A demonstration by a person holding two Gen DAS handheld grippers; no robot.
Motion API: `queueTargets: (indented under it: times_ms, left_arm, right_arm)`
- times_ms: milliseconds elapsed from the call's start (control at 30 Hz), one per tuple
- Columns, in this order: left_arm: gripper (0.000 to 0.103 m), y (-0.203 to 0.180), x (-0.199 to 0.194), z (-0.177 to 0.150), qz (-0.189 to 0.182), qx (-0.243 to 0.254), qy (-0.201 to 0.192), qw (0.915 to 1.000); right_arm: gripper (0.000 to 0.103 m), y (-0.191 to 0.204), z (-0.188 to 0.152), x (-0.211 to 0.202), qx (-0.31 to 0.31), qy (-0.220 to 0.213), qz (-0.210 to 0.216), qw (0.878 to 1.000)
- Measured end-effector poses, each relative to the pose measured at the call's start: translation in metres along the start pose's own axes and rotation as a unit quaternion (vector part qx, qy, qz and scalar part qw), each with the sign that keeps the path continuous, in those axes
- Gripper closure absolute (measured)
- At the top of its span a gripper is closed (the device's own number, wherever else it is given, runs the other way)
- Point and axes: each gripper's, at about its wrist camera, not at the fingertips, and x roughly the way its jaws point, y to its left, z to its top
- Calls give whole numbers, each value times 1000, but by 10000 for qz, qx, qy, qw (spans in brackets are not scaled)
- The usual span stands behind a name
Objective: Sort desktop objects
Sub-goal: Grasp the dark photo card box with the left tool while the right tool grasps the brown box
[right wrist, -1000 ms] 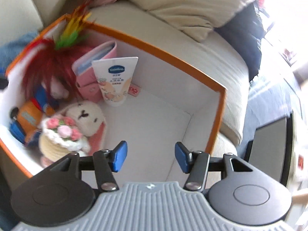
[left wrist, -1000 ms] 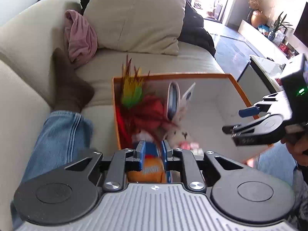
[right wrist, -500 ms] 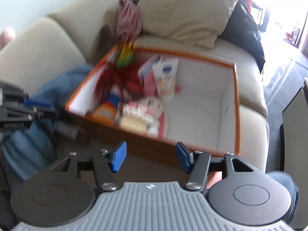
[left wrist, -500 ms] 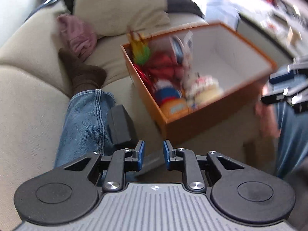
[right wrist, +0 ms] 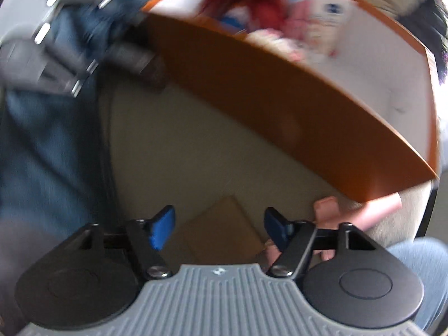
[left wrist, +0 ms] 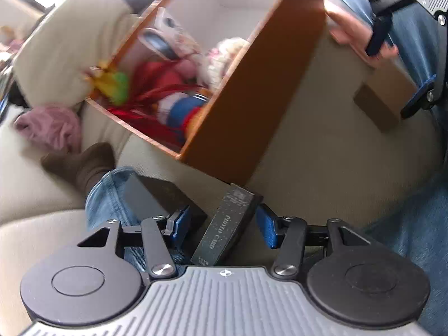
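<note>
Left wrist view: the surface is a beige sofa cushion (left wrist: 322, 151), with a big cream pillow (left wrist: 70, 44) at ten o'clock and a crumpled pink cloth (left wrist: 50, 128) at nine. An orange box (left wrist: 246, 106) sits on the cushion, its white inside packed at the near-left end with toys: red feathers (left wrist: 156, 92), a green and yellow tuft, a blue and white figure, a pale plush animal (left wrist: 224, 53) (all blurred). A leg in blue jeans (left wrist: 109, 198) ending in a brown sock (left wrist: 81, 165) lies at eight o'clock. The left gripper (left wrist: 222, 226) points down at the cushion; its jaws are opening, spread to either side of a dark flat case (left wrist: 226, 224) that lies between the blue pads without either pad touching it. A second black block (left wrist: 156, 193) lies just beside the case, at its ten o'clock. At two o'clock the right gripper (left wrist: 397, 72) hangs over a tan cardboard box (left wrist: 383, 95), with a hand (left wrist: 352, 33) next to it.

Right wrist view: heavily smeared. It shows the same orange box (right wrist: 280, 89) from its long outer side, filling twelve to three o'clock, and the cushion (right wrist: 196, 151) below it. The right gripper (right wrist: 219, 226) has its jaws opening, spread wide, with the cardboard box (right wrist: 224, 229) lying between them untouched. Fingers (right wrist: 364, 210) show at four o'clock under the orange box's corner. The left gripper (right wrist: 50, 56) is a grey blur at ten o'clock; the dark case is only a smudge here.
</note>
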Motion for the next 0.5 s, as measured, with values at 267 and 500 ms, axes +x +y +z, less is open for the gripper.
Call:
queueTargets:
  times_ms: [267, 500]
  left_arm:
    - [42, -8, 24, 11, -35, 623, 276, 9977]
    - [63, -12, 35, 7, -184, 506, 494, 9973]
  right_arm:
    - [28, 20, 8, 39, -1014, 629, -219, 9926]
    - [36, 18, 2, 56, -1100, 837, -193, 9902]
